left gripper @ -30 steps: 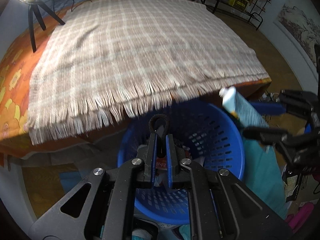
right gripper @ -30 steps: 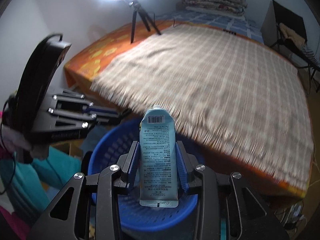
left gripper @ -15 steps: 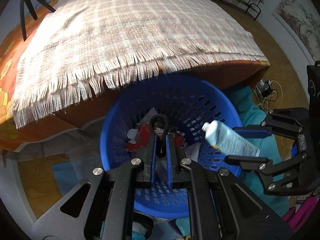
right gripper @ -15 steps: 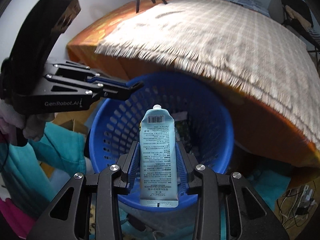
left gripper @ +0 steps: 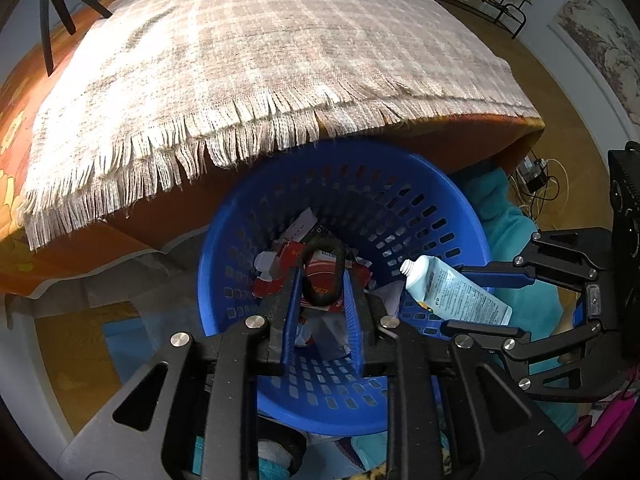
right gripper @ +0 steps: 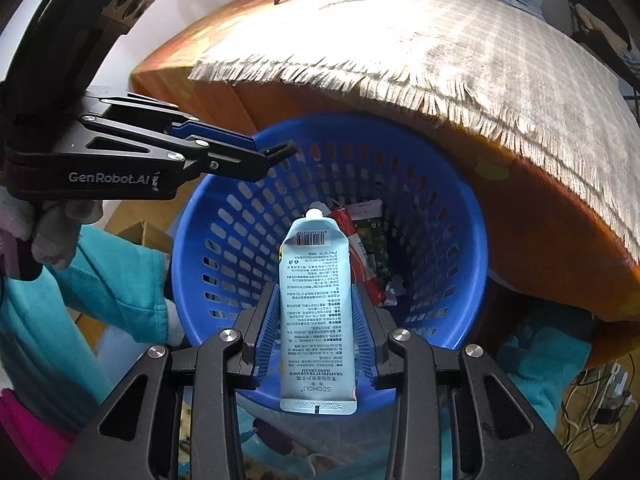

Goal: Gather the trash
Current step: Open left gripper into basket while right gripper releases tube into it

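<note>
The blue basket [left gripper: 404,208] stands on the floor against the side of the bed [left gripper: 460,140], partly under the fringed edge of the checked blanket [left gripper: 260,60]. Both grippers hang above its mouth. The left gripper [left gripper: 322,280] has just been opening its jaws; a black elastic loop [left gripper: 322,272] sits between the blue pads, which now stand slightly apart, and whether they still press on it cannot be told. The right gripper [right gripper: 316,312] pinches a pale blue cream tube [right gripper: 316,312] by its flat body, open nozzle pointing down into the basket. The left wrist view shows the basket's contents from above: red wrappers [left gripper: 320,276] and white paper scraps [left gripper: 300,228] on the bottom, with the tube [left gripper: 456,292] seen side-on over the basket's right rim. The right wrist view alone shows the tube's printed label and barcode, a green packet [right gripper: 374,248] inside the basket, the left gripper [right gripper: 276,152] side-on over the basket's left rim, and the gloved hand [right gripper: 52,228] holding that tool. Teal cloth [right gripper: 100,280] lies on the floor beside the basket.
</note>
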The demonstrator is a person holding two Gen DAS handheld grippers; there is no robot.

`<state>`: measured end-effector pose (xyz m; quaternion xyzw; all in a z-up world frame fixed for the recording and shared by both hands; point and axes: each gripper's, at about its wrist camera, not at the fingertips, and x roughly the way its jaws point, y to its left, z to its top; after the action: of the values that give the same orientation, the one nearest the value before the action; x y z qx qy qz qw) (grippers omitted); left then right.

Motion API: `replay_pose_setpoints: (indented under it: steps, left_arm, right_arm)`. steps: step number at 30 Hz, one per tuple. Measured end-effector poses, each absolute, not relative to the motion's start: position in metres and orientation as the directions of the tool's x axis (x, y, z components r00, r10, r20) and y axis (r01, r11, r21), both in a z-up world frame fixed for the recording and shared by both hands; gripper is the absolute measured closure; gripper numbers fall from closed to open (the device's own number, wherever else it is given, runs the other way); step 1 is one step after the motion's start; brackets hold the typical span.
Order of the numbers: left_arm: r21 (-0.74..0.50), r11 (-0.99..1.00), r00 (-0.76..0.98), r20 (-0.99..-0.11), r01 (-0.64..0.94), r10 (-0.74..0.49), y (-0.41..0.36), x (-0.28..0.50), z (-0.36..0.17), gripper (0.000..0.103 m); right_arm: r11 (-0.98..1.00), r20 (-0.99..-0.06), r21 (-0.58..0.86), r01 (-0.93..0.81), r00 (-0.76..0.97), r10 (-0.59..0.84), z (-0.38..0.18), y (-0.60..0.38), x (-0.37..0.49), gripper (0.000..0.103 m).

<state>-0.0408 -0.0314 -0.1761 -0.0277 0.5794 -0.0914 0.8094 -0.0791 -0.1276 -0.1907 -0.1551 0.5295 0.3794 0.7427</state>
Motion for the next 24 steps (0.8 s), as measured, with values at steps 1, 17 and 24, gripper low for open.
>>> replay_pose_setpoints:
  steps: [1,17,24]
  left_arm:
    - [-0.152,0.982,0.31,-0.933,0.115,-0.181,-0.0313,-0.0409,-0.176,0.083]
    - [-0.144,0.985,0.317,-0.934,0.09,-0.166,-0.0261,-0.0425,-0.1733,0.057]
    - [-0.143,0.986,0.325,-0.932,0.084,-0.163,-0.0256,-0.0424,-0.1693,0.057]
  right_arm:
    - [0.665,-0.905,0.17,-0.727,0.152,0.398,-0.1904,-0.1278,-0.0792,0.069]
    - [0.674,-0.914,0.164,-0.72,0.146,0.378,-0.1932,-0.1255,-0.0786,0.057]
    - [0.692,-0.917,0.152,-0.706,0.16,0.365,-0.1918,-0.1286,-0.0763,0.052]
